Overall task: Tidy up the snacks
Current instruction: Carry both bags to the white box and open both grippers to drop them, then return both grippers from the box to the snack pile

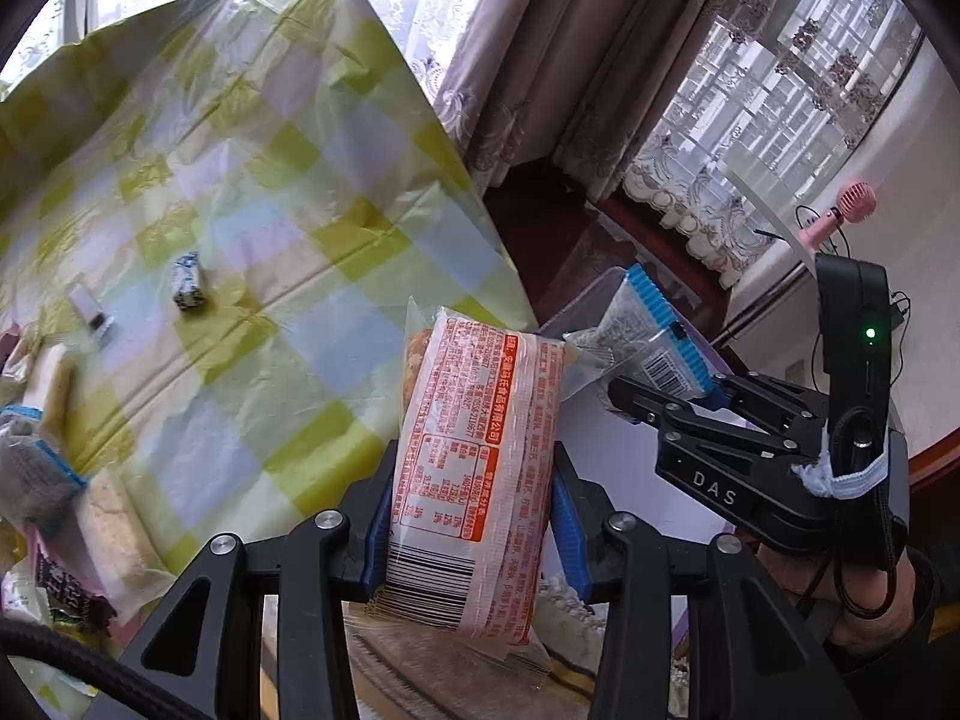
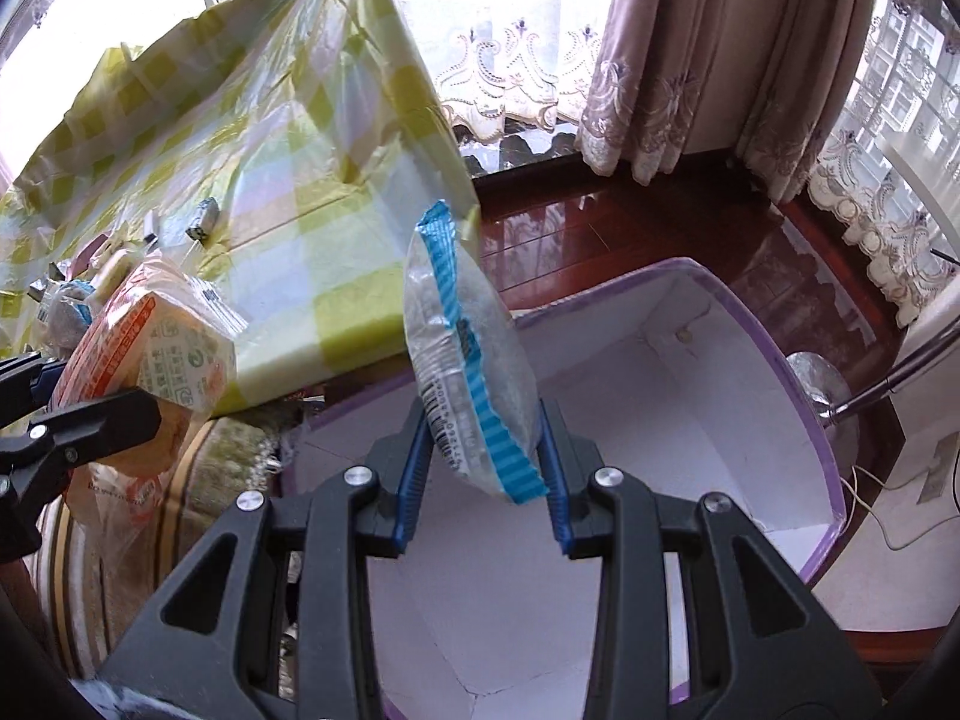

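My left gripper [image 1: 471, 516] is shut on an orange-printed snack packet [image 1: 474, 468], held upright past the table's edge; it also shows at the left of the right wrist view [image 2: 150, 372]. My right gripper [image 2: 483, 468] is shut on a clear snack packet with blue striped edges [image 2: 468, 360], held above the open white box with purple rim [image 2: 810, 372]. In the left wrist view the right gripper [image 1: 672, 396] and its blue packet [image 1: 654, 336] are to the right of the orange packet.
The table with a yellow-green checked cloth [image 1: 240, 210] holds a small blue-white wrapped sweet [image 1: 189, 282] and several snack packets at its left edge [image 1: 36, 468]. Dark wood floor [image 2: 630, 228], curtains [image 2: 690, 60] and a chrome lamp base [image 2: 816, 384] lie beyond the box.
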`<move>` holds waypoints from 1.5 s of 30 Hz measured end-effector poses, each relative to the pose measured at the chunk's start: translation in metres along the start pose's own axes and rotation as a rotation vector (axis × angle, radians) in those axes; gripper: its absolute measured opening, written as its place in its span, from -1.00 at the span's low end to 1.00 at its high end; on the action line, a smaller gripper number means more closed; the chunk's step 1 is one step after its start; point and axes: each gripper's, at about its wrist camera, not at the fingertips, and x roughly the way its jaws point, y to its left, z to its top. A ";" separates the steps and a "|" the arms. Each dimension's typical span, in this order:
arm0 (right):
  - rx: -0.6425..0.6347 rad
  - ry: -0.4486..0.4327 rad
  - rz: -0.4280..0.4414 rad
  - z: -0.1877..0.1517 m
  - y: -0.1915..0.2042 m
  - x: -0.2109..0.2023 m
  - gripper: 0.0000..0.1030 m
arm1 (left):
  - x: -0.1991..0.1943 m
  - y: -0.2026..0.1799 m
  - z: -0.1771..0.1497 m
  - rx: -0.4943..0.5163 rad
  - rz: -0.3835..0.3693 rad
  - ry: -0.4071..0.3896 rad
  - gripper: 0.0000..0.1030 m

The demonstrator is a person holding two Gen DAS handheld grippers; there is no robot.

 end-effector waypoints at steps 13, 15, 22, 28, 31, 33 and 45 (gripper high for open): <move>0.064 0.049 -0.032 -0.019 -0.032 0.009 -0.23 | 0.031 -0.030 -0.001 0.030 -0.030 0.075 0.24; 0.067 0.052 -0.035 -0.019 -0.032 0.009 -0.05 | 0.029 -0.028 -0.001 0.019 -0.020 0.071 0.26; 0.062 0.041 -0.049 -0.017 -0.029 0.007 0.14 | 0.019 -0.019 -0.003 -0.013 0.049 0.021 0.26; 0.048 0.034 -0.079 -0.015 -0.025 0.004 0.20 | -0.002 -0.011 -0.004 -0.027 0.076 -0.066 0.27; 0.041 0.026 -0.102 -0.014 -0.023 0.000 0.23 | -0.008 0.000 -0.009 -0.067 0.064 -0.051 0.33; 0.037 0.021 -0.107 -0.013 -0.021 -0.001 0.28 | -0.012 0.010 -0.013 -0.097 0.060 -0.043 0.35; -0.024 -0.001 -0.169 -0.008 0.001 -0.007 0.29 | -0.049 0.054 -0.040 -0.211 0.067 -0.129 0.34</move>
